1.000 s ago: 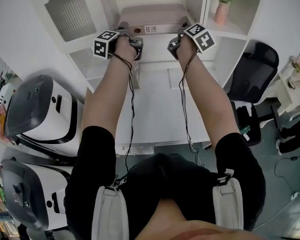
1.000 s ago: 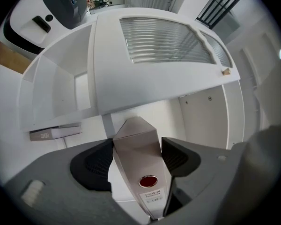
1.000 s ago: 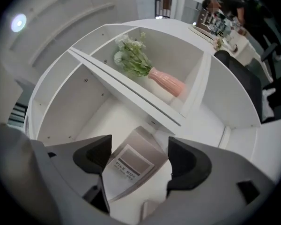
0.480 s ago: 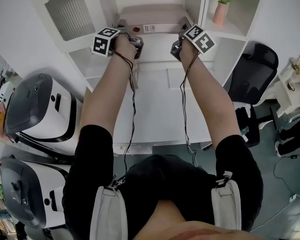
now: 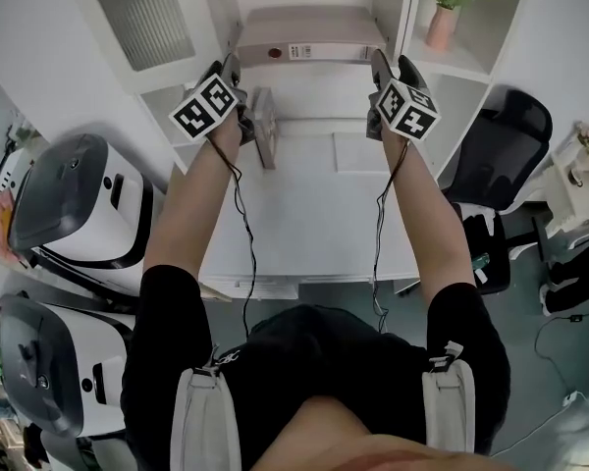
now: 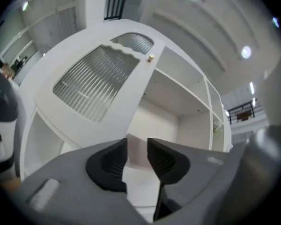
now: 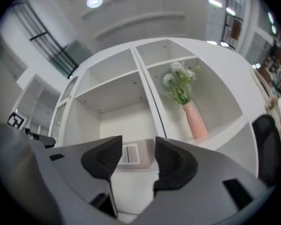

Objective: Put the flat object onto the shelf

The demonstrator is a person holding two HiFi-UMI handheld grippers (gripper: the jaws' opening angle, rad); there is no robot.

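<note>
Head view: binder [image 5: 309, 35] on shelf [image 5: 314, 91] (spine outward)

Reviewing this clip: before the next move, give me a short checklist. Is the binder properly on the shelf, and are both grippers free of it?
1. Binder on the shelf: ok, it lies flat in the middle compartment, spine facing out.
2. Left gripper free: ok, jaws closing with nothing between them; the binder shows beyond the gap.
3. Right gripper free: ok, jaws closing on nothing, the binder's label visible past them.
4. Vase in the neighbouring compartment: ok, upright, apart from both grippers.
5. Binder pushed fully to the back wall: cannot tell.
</note>
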